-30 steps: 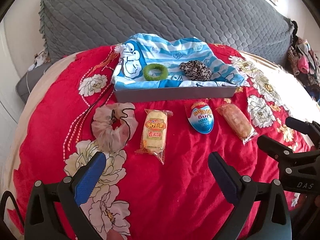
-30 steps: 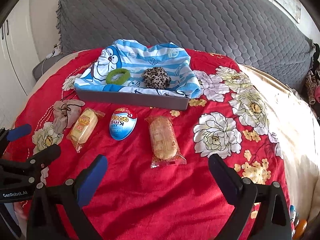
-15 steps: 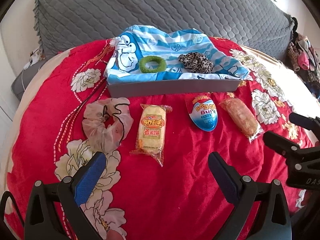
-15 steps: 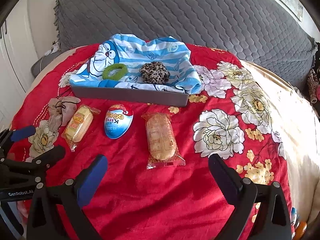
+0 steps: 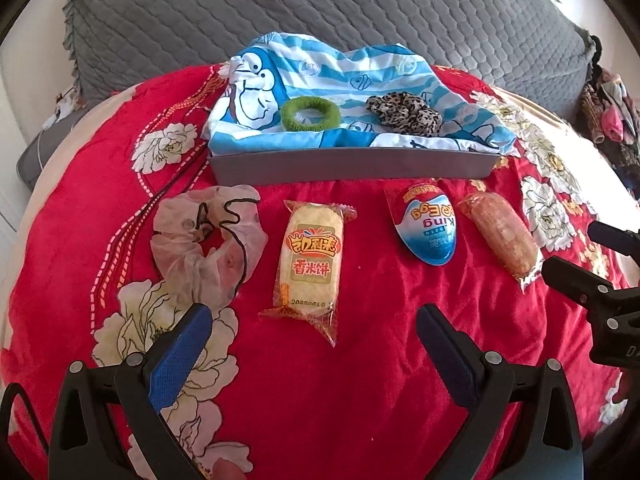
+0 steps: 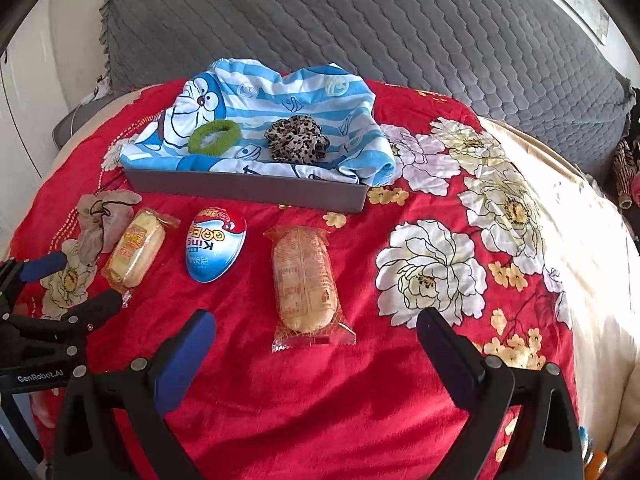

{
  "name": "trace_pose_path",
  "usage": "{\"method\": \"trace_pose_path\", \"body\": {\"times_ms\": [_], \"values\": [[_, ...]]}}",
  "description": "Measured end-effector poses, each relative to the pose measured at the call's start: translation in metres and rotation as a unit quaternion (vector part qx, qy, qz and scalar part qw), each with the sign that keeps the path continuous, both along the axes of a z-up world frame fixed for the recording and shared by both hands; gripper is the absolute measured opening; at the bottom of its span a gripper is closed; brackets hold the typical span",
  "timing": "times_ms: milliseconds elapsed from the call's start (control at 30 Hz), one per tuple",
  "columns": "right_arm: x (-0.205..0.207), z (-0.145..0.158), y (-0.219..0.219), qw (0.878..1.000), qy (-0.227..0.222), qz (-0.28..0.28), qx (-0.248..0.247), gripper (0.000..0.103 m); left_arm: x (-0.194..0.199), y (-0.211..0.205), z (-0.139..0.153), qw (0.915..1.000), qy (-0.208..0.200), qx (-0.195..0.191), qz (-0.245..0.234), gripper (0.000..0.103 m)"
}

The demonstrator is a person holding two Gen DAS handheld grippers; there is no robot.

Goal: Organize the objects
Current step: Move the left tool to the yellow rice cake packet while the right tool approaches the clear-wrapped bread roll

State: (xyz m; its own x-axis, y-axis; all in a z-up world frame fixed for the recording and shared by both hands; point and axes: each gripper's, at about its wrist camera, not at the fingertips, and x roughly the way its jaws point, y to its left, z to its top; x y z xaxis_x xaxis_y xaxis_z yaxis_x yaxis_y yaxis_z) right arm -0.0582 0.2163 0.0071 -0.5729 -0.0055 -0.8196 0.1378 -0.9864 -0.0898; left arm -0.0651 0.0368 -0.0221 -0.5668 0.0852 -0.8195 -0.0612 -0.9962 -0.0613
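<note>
A grey tray (image 5: 352, 166) (image 6: 248, 188) lined with a blue cartoon cloth holds a green hair tie (image 5: 310, 113) (image 6: 215, 137) and a leopard scrunchie (image 5: 404, 114) (image 6: 297, 139). In front of it on the red floral blanket lie a sheer pink scrunchie (image 5: 208, 246) (image 6: 100, 216), a yellow rice-cake packet (image 5: 310, 264) (image 6: 134, 252), a blue King Egg (image 5: 428, 226) (image 6: 214, 244) and an orange snack packet (image 5: 502, 238) (image 6: 306, 280). My left gripper (image 5: 314, 346) is open and empty, just short of the yellow packet. My right gripper (image 6: 316, 342) is open and empty, just short of the orange packet.
A grey quilted headboard (image 5: 320, 12) rises behind the tray. Cream bedding (image 6: 592, 280) borders the blanket on the right. Clothes (image 5: 608, 116) are piled at the far right edge.
Both grippers have moved forward and lower toward the row of objects, which now look larger and nearer. The objects have not moved. Both grippers stay open.
</note>
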Motion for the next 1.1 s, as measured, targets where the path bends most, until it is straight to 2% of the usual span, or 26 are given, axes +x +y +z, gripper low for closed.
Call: {"method": "trace_pose_path", "body": {"times_ms": [1100], "values": [[-0.036, -0.029, 0.002, 1.0, -0.03, -0.003, 0.008, 0.101, -0.033, 0.0, -0.023, 0.9998, -0.017, 0.006, 0.002, 0.101]]}}
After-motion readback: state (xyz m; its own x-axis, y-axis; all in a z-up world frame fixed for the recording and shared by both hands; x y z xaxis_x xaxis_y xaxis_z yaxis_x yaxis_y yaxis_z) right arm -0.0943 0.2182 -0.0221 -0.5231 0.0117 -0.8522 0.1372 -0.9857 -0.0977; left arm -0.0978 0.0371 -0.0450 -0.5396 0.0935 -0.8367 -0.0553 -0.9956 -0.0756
